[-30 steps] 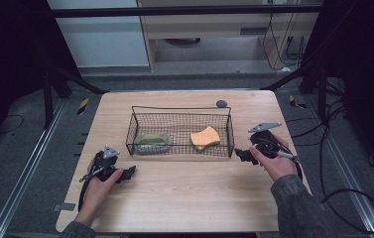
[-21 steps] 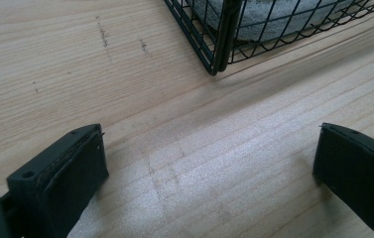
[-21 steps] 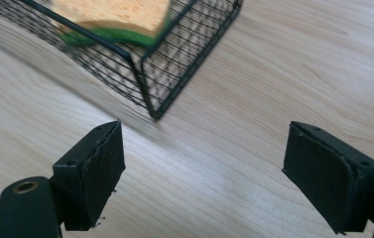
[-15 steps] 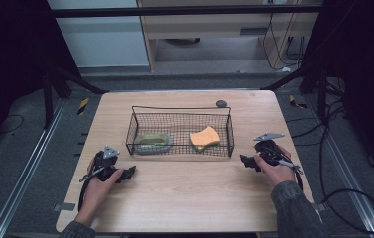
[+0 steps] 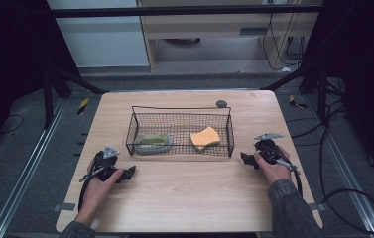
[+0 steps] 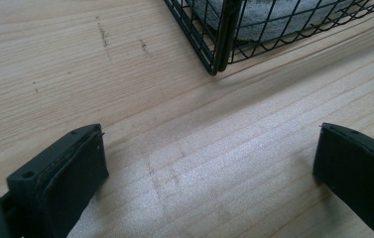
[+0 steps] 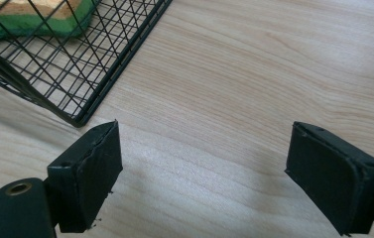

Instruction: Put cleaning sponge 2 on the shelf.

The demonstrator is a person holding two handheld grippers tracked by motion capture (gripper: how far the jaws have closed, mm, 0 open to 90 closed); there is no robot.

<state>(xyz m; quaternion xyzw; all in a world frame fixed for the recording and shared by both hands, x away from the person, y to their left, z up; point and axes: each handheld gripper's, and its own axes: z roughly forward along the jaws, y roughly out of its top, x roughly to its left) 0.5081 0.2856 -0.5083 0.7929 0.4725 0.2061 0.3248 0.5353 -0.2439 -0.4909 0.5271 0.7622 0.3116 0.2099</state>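
**Grippers at rest beside wire basket, both empty**

Basket (image 5: 180, 133) of black wire stands at the middle of the wooden table (image 5: 184, 198), long side facing the person. Two items lie inside it: a grey-green cloth-like pad (image 5: 152, 142) at the left end, and an orange sponge (image 5: 205, 138) with a green underside toward the right end. The two items lie apart from each other.

Left gripper (image 5: 125, 173) sits low on the table, just off the basket's near left corner, held in the person's left hand (image 5: 97, 186). In the left gripper view its jaws stand wide with bare wood between them; the basket corner (image 6: 218, 54) lies ahead of them, not touched, with the pale pad (image 6: 269, 20) behind the mesh.

Right gripper (image 5: 246, 159) sits off the basket's right end, held in the right hand (image 5: 273, 168). Its jaws have just been opening a little and stand wide, nothing between them. In the right gripper view the basket corner (image 7: 78, 119) lies just beyond the left-hand jaw; contact cannot be judged. The sponge (image 7: 31, 17) shows through the mesh at the upper left.

A small dark round object (image 5: 220, 103) rests on the table behind the basket's far right corner.
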